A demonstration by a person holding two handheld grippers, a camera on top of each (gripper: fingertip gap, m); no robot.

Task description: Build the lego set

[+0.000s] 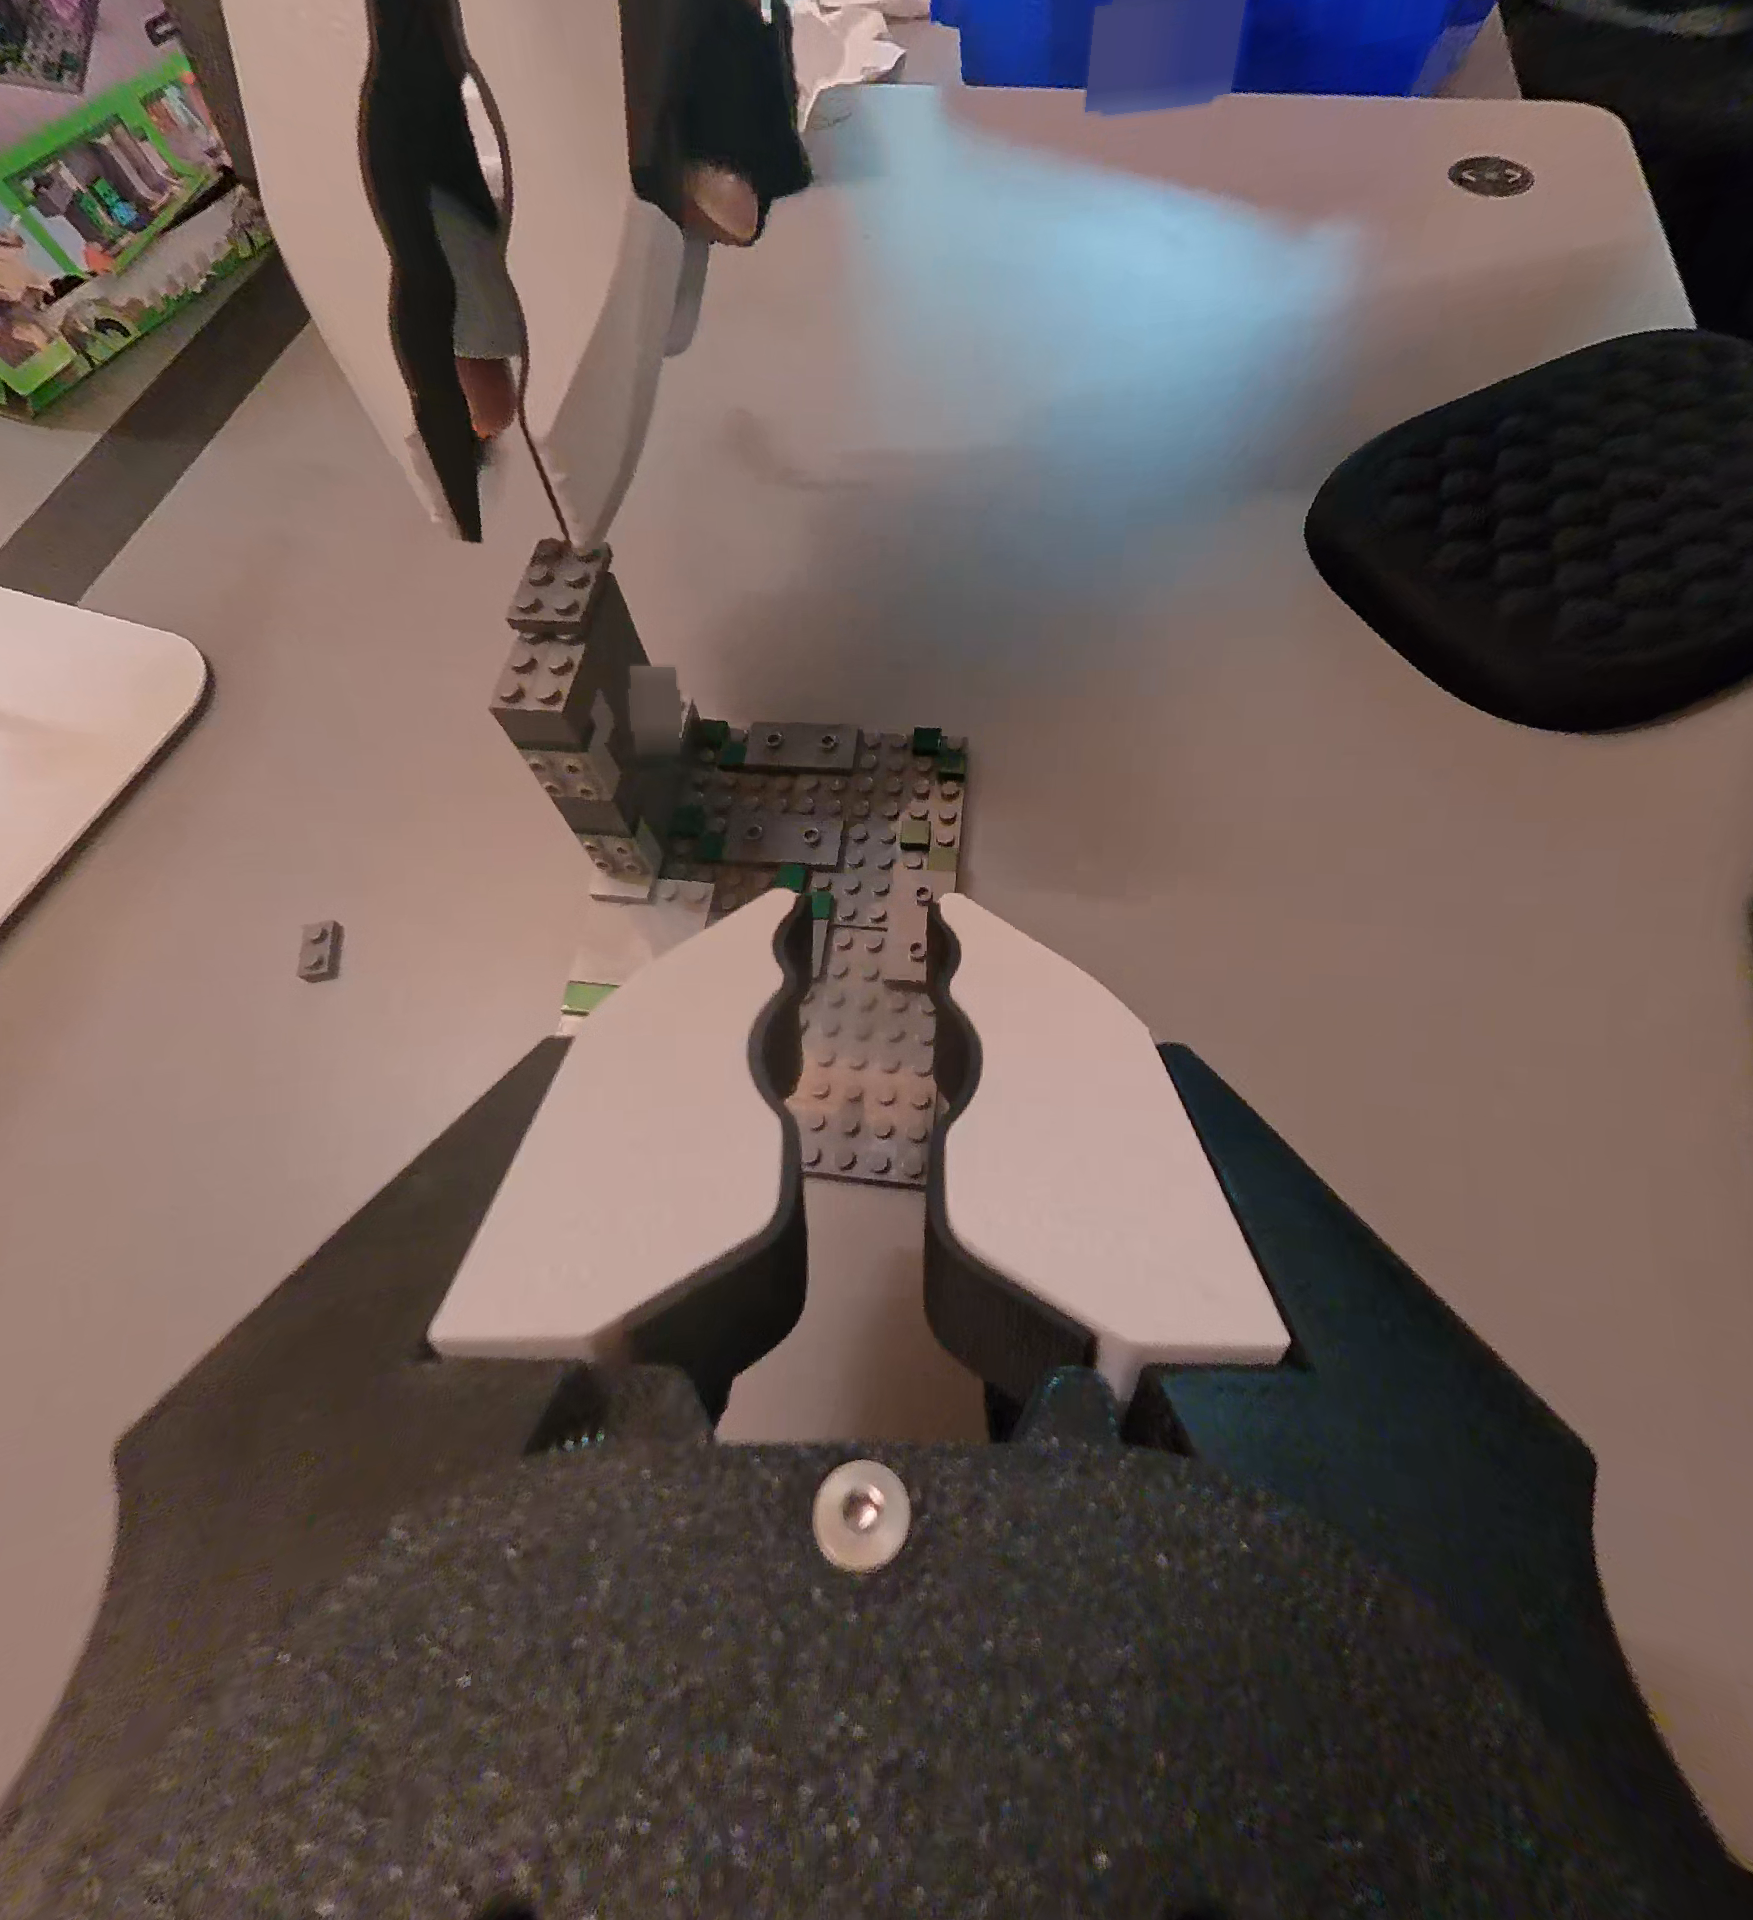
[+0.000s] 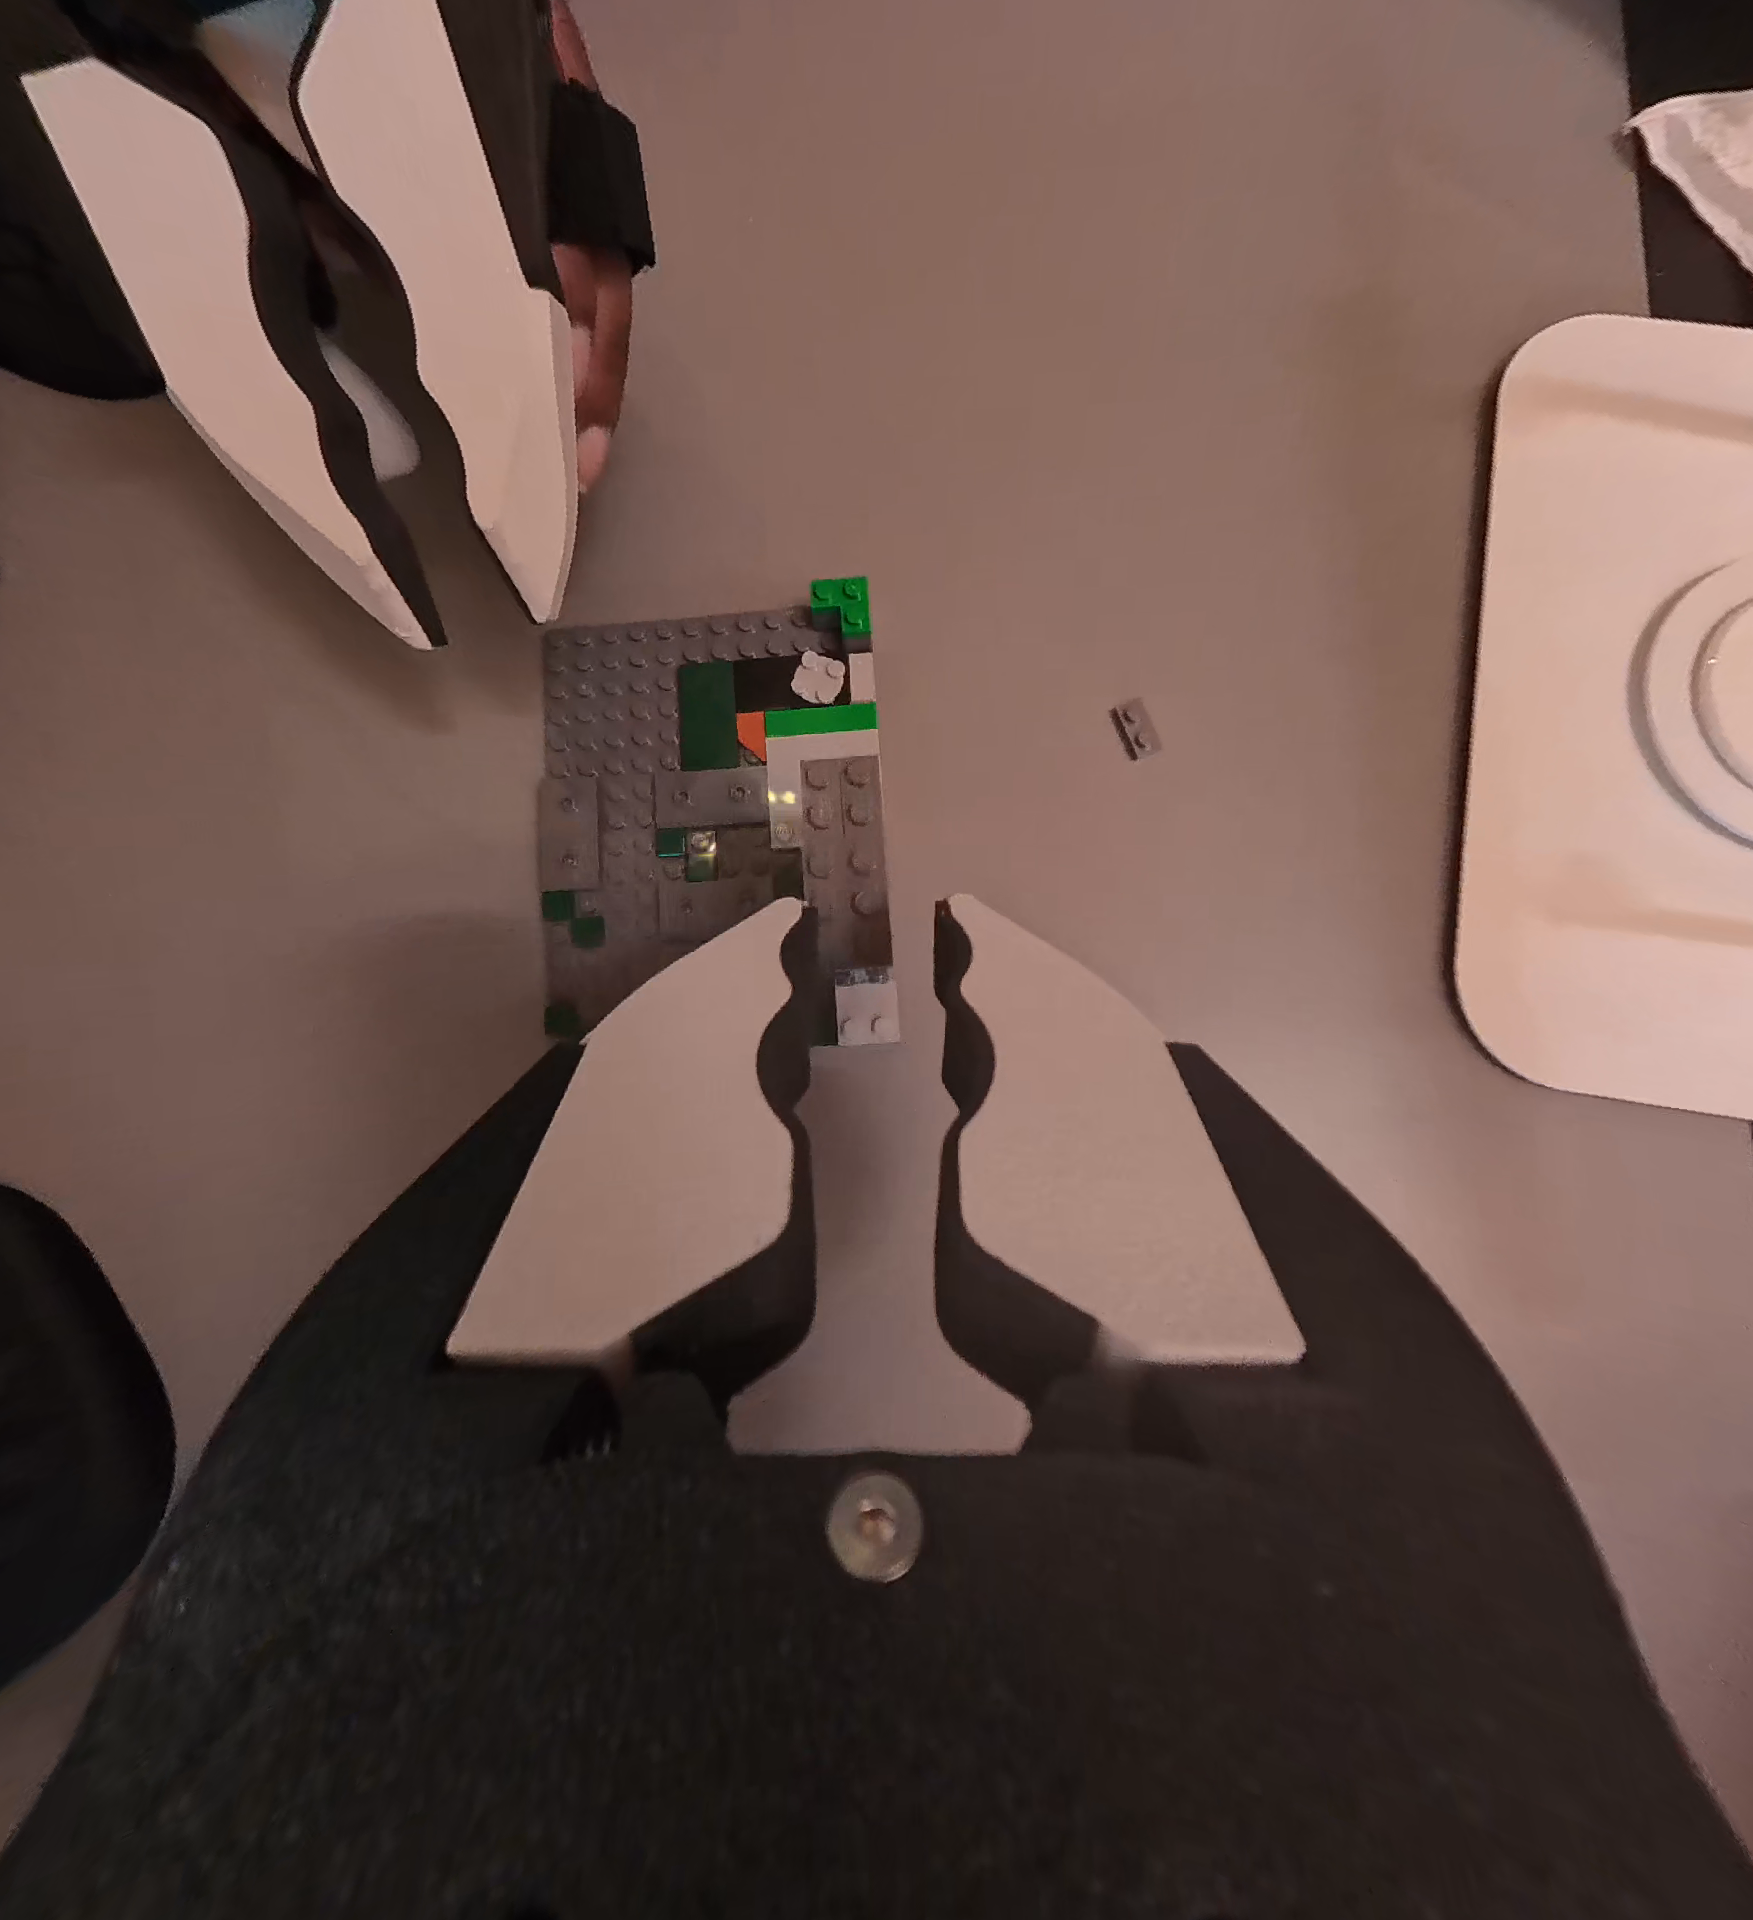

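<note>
Jaws on both grippers stand spread and empty. Poised above the stepped grey tower [image 1: 565, 717], the right gripper [image 2: 872, 906] points straight down, while the left gripper [image 1: 867, 906] hovers low over the grey baseplate [image 2: 607, 707]. A loose grey two-stud plate [image 2: 1136, 729] lies on the desk [image 2: 1215, 468], probably nearer the right gripper.

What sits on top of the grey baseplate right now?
On the grey baseplate stand a stepped grey brick tower along one edge, flat grey plates, small dark green tiles, and bright green, white and orange pieces. The right gripper covers one corner; studs beneath the tower are hidden.
</note>
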